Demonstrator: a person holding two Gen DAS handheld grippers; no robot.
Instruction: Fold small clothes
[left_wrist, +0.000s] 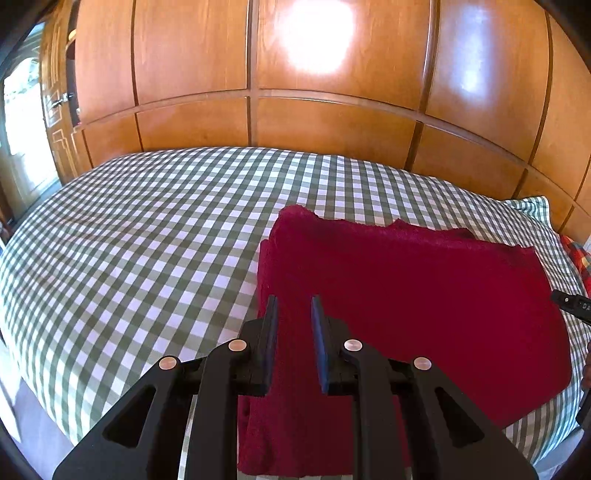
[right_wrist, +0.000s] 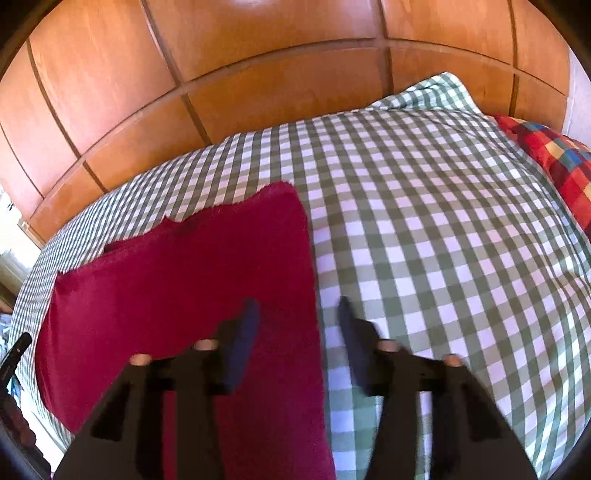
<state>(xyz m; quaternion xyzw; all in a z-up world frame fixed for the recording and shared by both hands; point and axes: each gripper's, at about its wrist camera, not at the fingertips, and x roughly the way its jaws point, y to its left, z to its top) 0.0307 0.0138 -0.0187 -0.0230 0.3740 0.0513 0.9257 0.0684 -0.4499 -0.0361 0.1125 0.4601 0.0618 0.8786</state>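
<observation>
A dark red folded cloth (left_wrist: 406, 295) lies flat on the green-and-white checked bed (left_wrist: 147, 240), near its front edge. My left gripper (left_wrist: 294, 306) hovers over the cloth's left edge, open by a narrow gap with nothing between its blue pads. In the right wrist view the same red cloth (right_wrist: 166, 277) fills the lower left. My right gripper (right_wrist: 298, 308), blurred, stands open astride the cloth's right edge, one finger over the cloth and the other over the checked bed cover (right_wrist: 424, 221). Neither gripper holds anything.
Wooden panelled cupboard doors (left_wrist: 295, 122) rise behind the bed. A checked pillow (right_wrist: 436, 96) and a multicoloured chequered cushion (right_wrist: 554, 162) lie at the right end. A bright window (left_wrist: 22, 129) is at far left. The other gripper's tip (left_wrist: 570, 306) shows at the right edge.
</observation>
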